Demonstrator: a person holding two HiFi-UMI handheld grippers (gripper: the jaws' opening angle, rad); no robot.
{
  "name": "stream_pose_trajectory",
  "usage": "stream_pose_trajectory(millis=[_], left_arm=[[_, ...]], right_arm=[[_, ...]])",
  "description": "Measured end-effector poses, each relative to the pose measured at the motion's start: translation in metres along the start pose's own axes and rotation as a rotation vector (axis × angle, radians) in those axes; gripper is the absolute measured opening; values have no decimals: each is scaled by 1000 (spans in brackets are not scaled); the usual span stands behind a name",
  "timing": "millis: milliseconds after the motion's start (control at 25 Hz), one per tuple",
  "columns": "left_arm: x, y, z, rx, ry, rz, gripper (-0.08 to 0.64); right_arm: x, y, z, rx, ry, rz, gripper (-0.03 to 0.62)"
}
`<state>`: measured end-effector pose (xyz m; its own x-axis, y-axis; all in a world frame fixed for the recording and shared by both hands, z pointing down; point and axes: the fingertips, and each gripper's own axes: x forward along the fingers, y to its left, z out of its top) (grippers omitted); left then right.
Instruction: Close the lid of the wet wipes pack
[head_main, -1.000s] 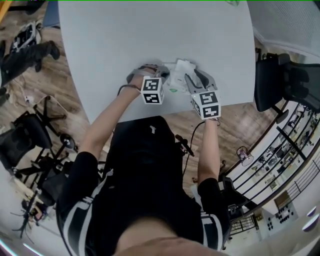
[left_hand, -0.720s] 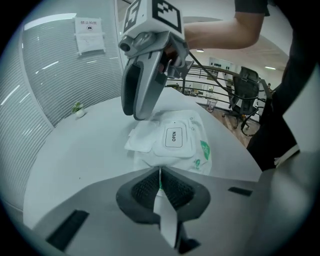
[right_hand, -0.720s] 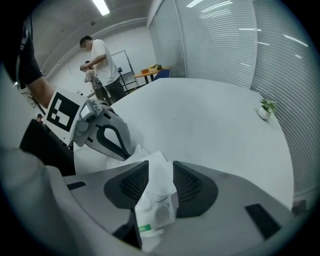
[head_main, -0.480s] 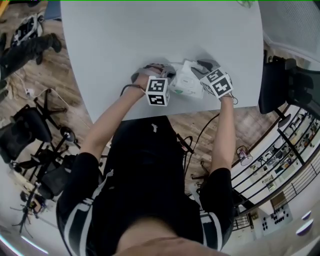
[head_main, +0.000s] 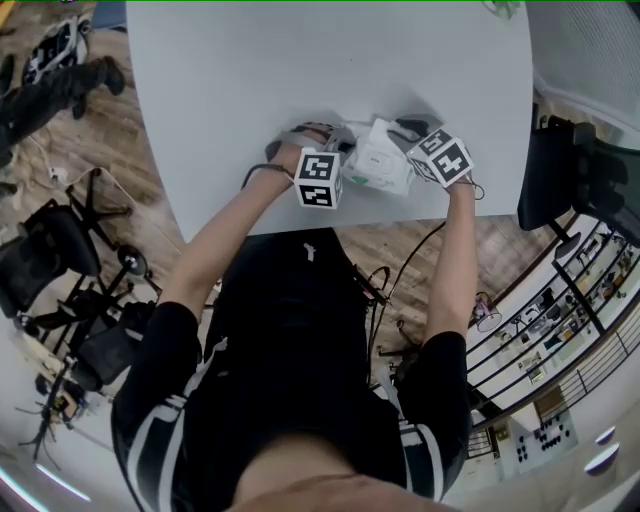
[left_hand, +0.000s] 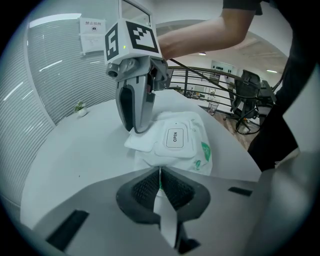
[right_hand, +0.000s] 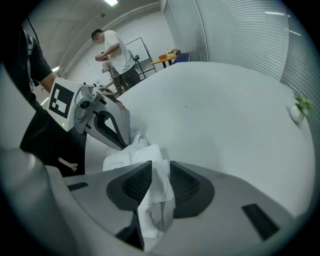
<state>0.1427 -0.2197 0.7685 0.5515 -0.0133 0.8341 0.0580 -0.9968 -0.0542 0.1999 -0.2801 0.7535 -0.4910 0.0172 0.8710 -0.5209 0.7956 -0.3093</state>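
Note:
The white wet wipes pack (head_main: 378, 165) lies on the table near its front edge, between my two grippers. Its lid (left_hand: 175, 137), printed OPEN, lies flat on top of the pack (left_hand: 192, 150). My left gripper (left_hand: 160, 182) is shut on the thin seam at the pack's near end; in the head view it (head_main: 340, 148) sits at the pack's left. My right gripper (right_hand: 159, 182) has just been closing, and its pads now press on the crumpled other end of the pack (right_hand: 150, 160). In the head view it (head_main: 403, 140) is at the pack's right.
The round white table (head_main: 300, 70) stretches away beyond the pack. A small potted plant (right_hand: 298, 107) stands at its far rim. A black office chair (head_main: 575, 170) is to the right, and a person (right_hand: 117, 52) stands far behind.
My right gripper has swung from the pack's near side to its right end and come down onto it. The pack has shifted slightly right. The left gripper has stayed put.

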Motion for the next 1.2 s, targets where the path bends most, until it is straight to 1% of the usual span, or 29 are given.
stream_pose_trajectory(millis=[120, 200, 400, 560, 760, 880, 1040, 1200], left_arm=[[0, -1, 0, -2, 4, -1, 32], [1, 1, 0, 0, 9, 5, 32], [1, -1, -1, -6, 13, 23, 32], [0, 0, 1, -8, 23, 36, 32], [1, 1, -3, -4, 43, 63, 32], [1, 2, -1, -4, 51, 75, 32], [5, 0, 1, -21, 48, 70, 32], [3, 2, -1, -34, 42, 77, 32]], right_arm=[[-13, 1, 6, -8, -34, -29, 104], [-22, 5, 9, -18, -59, -45, 66], [-38, 32, 6, -46, -78, -50, 48], [-39, 64, -2, -83, -71, -29, 53], [-28, 92, -19, -115, -27, -12, 77], [-19, 99, -29, -123, -8, -8, 87], [-9, 103, -40, -121, 12, 3, 98], [2, 103, -40, -144, 41, -33, 88]])
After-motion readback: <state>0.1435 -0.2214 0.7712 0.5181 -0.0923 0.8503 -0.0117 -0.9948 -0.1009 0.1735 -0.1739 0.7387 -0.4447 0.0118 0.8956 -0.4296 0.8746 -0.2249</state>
